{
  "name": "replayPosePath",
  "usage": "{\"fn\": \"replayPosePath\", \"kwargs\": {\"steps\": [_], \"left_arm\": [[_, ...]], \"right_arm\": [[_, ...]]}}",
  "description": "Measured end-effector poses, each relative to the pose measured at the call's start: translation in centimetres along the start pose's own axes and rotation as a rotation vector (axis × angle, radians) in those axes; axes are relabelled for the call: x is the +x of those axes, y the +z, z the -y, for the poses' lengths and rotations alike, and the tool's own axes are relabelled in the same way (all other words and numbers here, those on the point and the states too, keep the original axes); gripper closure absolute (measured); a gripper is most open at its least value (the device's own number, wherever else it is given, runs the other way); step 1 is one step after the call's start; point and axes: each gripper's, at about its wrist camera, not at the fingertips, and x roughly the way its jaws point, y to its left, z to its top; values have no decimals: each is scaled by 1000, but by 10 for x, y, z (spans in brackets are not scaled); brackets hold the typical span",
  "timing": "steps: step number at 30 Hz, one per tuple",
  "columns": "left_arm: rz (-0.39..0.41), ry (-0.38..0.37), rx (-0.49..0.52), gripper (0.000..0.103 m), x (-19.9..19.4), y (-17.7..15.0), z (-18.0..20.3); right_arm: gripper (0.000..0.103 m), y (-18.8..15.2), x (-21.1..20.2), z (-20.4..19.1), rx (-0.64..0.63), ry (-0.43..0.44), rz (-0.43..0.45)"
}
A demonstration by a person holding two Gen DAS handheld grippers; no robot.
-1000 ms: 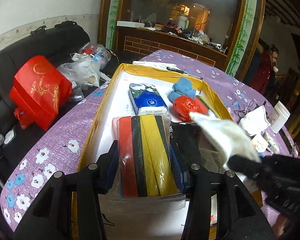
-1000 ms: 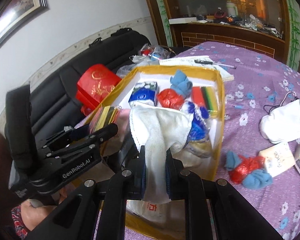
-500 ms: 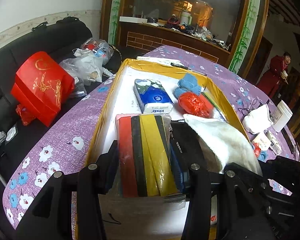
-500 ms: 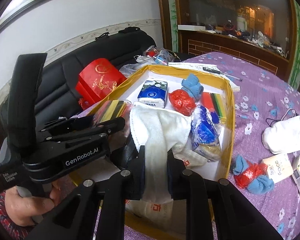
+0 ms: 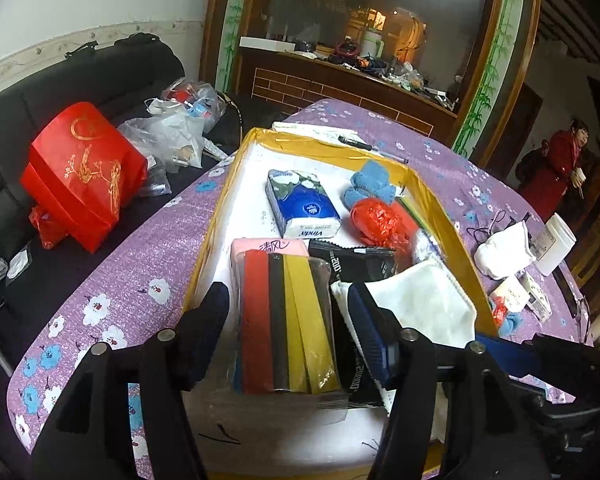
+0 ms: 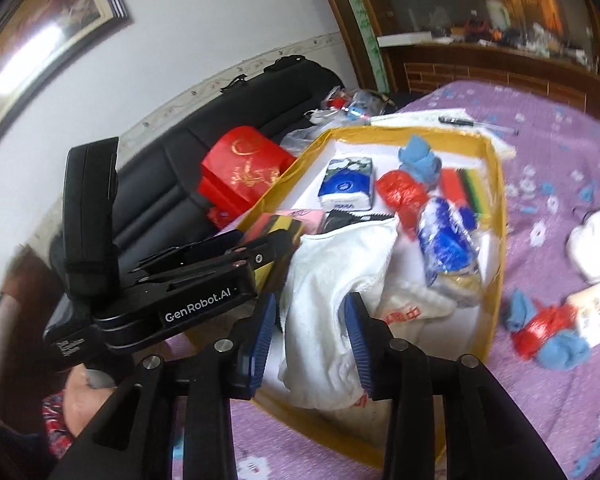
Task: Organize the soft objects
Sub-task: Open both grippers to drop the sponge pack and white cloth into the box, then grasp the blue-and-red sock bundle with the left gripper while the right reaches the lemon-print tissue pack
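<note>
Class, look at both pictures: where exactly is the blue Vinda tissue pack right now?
The Vinda tissue pack lies inside the yellow-rimmed box, toward its far end, left of the red plastic bundle and beyond the striped pack.

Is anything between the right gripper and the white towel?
Nothing visible. The white towel lies in the yellow box directly between the right gripper pads, whose jaws are opening and no longer pressing it.

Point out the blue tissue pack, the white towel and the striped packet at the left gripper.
Blue tissue pack point(image 5: 303, 203), left wrist view: its blue top face.
White towel point(image 6: 332, 264), right wrist view: its folded middle.
Striped packet point(image 5: 288, 320), left wrist view: the yellow stripe.
</note>
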Motion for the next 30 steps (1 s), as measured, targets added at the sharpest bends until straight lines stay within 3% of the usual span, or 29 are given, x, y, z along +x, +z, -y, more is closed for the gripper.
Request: {"fn": "replayPosePath", "kwargs": {"steps": [14,20,22,25,27,30], "left_arm": [[19,-38,51,42,-10,6,27],[15,-100,139,42,-16,9,64],[9,-127,178,42,-16,9,80],[-27,-194,222,42,-10,9,107],[-94,-261,255,41,-2,9,130],[-187,-327,358,30,11,2,169]], "right_arm": [[64,9,-54,43,108,-43,99],[62,9,-91,90,180,-140,136],[56,6,-101,105,199,-175,144],[52,-2,-114,138,271,-227,150],[52,-8,-120,156,321,-222,168],[52,-16,-126,182,391,-228,180]]}}
